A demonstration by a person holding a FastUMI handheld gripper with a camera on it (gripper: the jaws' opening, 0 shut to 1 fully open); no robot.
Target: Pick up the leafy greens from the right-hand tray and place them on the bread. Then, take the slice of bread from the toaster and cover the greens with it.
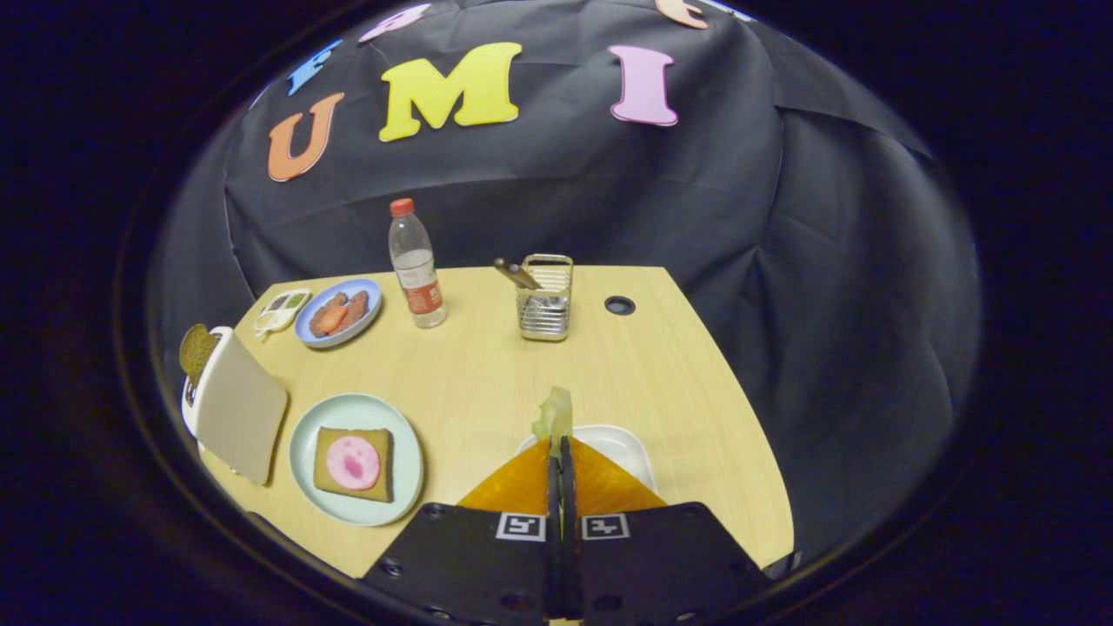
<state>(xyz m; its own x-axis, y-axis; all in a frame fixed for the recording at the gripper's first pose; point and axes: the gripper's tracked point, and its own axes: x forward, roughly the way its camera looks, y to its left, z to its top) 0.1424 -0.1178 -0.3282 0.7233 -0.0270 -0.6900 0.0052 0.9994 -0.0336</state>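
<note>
Above the white tray (622, 443) at the table's near right, the gripper (561, 448) is holding the leafy greens (555, 412): its fingers are closed almost together, pinching the lower edge of the leaf, which is sticking up just past the tips. Leaf is looking clear of the tray, though contact is hard to judge from this angle.

Target is sitting well to the left: the bread (353, 463), topped with a pink round slice, on the pale green plate (304, 443). Beside that plate the toaster (233, 402) is standing with the second slice (196, 349) poking out of its slot.

Step judged: greens picked, carry to the bread pending.

Risks:
- Grip is taking only a thin edge; a quick swing left could be letting the leaf slip out.
- Releasing off-centre could be leaving the leaf hanging over the crust or on the plate.
- Overshooting left could be knocking the toaster, which is standing close to the plate.
</note>
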